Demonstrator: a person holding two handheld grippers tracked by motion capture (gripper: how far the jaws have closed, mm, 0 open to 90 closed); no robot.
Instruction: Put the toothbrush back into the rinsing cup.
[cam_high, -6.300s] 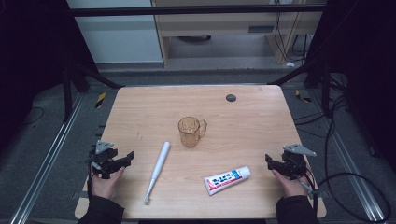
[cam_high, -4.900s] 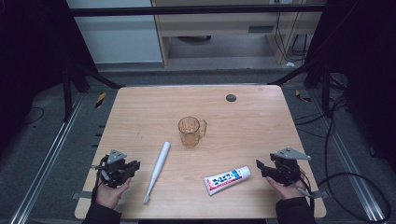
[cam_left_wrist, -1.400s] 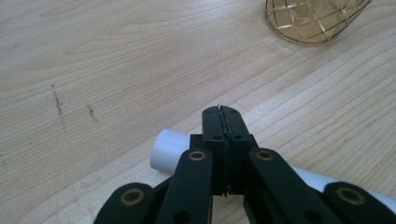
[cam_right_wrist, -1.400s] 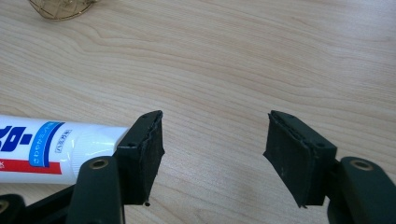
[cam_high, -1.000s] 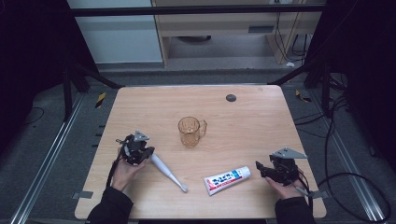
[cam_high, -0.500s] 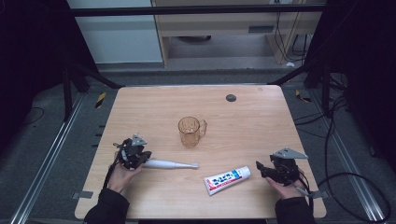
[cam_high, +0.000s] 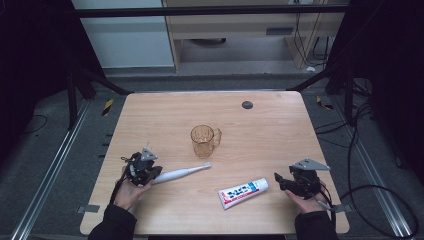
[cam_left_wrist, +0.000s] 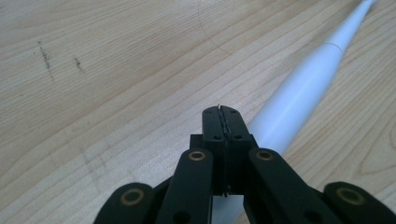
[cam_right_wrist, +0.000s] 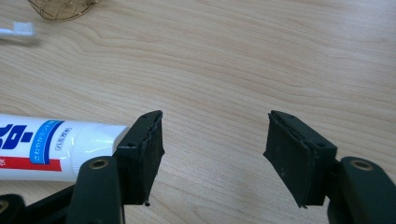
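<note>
Wooden bench (cam_high: 270, 135) seen from the high view, with a person's two hand-held grippers at its near edge. The left gripper (cam_high: 149, 172) lies at the near left, its jaws pressed together with no gap in the left gripper view; the white toothbrush (cam_high: 181, 172) lies flat on the bench, its handle end touching or just beside that gripper, and its body runs past the right side of the closed jaws (cam_left_wrist: 303, 88) rather than between them. The brush head points toward the amber glass mug (cam_high: 203, 140), which stands upright near the bench centre, its handle to the right. The right gripper (cam_high: 281, 181) rests at the near right with jaws held wide apart on nothing; the toothpaste tube (cam_high: 243, 192) lies flat just beside it, its white cap (cam_right_wrist: 100, 142) against the outer face of one jaw. A small dark disc (cam_high: 247, 104) sits near the far edge.
</note>
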